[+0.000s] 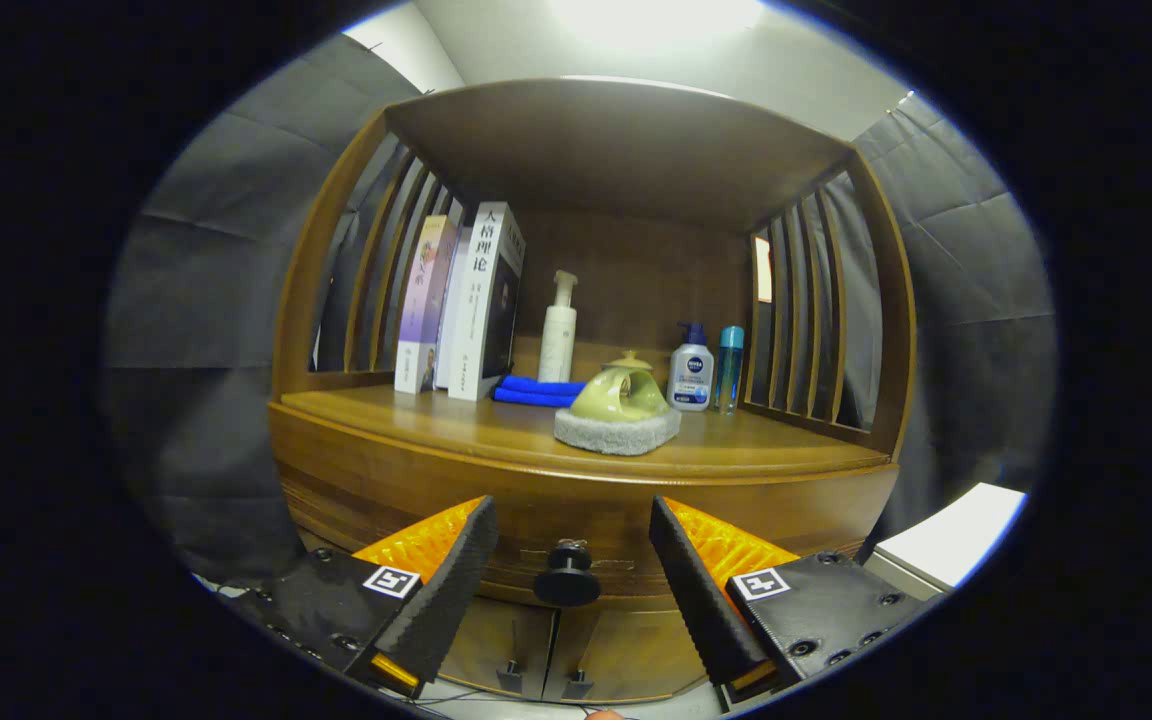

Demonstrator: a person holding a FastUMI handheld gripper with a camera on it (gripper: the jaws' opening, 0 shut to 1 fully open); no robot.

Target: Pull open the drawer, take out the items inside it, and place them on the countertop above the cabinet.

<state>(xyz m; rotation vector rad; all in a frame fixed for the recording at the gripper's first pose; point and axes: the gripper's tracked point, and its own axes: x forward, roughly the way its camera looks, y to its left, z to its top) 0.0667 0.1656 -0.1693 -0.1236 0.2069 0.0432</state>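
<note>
The cabinet (586, 300) stands straight ahead, a wooden piece with slatted sides and a roof over its counter (456, 425). On the counter sit books (461, 300), a pump bottle (558, 330), a blue cloth (536, 390), a green ceramic piece on a grey pad (618, 415), and two small bottles (706, 368). Whether any of these came from the drawer cannot be told.

Below the counter's edge the drawer (576, 520) sits flush with the cabinet front, so it fits either a drawer yet to be pulled or one closed again after emptying. Its contents are hidden.

The dark knob (566, 582) on the drawer front lies between the fingers, a little ahead of their tips and roughly centred in the gap.

The gripper (568, 545) is spread wide, its fingers holding nothing and touching nothing.

If the knob is to be gripped, a good approach would keep it centred, bring both fingers level with its neck behind the round head, and pull straight out so the drawer does not bind.
</note>
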